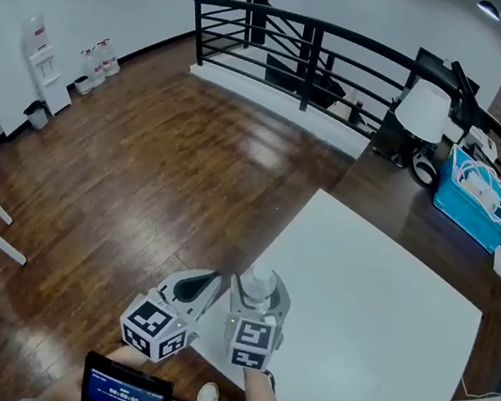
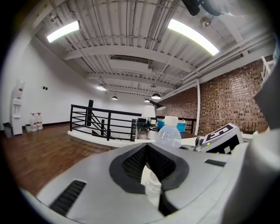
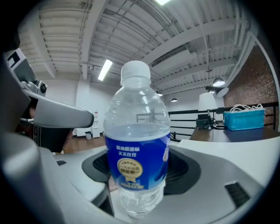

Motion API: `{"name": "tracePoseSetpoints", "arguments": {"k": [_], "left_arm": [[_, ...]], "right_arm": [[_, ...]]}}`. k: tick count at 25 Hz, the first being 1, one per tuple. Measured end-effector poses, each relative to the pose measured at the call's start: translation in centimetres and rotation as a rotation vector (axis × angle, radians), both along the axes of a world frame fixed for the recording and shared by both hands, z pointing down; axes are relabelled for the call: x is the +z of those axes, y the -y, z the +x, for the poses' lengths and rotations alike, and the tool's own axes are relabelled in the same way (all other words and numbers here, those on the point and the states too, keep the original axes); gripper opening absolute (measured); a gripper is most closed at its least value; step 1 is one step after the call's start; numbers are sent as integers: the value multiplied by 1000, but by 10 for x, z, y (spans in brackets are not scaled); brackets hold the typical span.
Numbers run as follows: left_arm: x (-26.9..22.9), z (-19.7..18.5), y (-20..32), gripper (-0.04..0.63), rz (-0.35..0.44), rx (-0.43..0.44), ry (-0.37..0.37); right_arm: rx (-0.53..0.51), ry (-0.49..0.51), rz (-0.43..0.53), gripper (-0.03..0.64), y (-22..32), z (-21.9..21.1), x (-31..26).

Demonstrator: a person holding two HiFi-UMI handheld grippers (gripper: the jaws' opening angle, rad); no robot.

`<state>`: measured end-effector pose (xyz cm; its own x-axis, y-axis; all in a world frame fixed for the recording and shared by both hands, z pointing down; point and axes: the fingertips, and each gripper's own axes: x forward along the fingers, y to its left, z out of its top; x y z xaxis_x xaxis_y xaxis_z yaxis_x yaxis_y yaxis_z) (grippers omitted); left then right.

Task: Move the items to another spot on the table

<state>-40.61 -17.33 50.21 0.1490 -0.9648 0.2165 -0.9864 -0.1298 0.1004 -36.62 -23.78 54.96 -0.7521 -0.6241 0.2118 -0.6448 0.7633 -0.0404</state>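
Clear plastic bottle (image 3: 137, 144), white cap (image 3: 135, 72), blue label (image 3: 136, 162).

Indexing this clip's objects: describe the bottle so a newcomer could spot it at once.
Start at the big white table; at its left edge, the right claw has a water bottle between its jaws. Clear plastic, white cap, blue label with a gold seal: unlike the grey left claw beside it.

Table corner: clear plastic water bottle (image 1: 258, 285) on white rectangular table (image 1: 375, 311), between jaws of right gripper (image 1: 260, 293);
Left of that: left gripper (image 1: 213, 282);
Behind table: blue plastic basket (image 1: 477, 197) on dark wooden desk (image 1: 392, 195)
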Motion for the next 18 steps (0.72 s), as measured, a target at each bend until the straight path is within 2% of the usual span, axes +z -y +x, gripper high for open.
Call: {"name": "tracePoseSetpoints", "arguments": {"k": [9, 18], "left_arm": [[-8, 5, -2, 6, 14, 0, 0], [-32, 12, -7, 6, 58, -11, 4]], "right_arm": [[-13, -10, 10, 290, -5, 6, -13], [-14, 41, 29, 290, -14, 21, -67]]}}
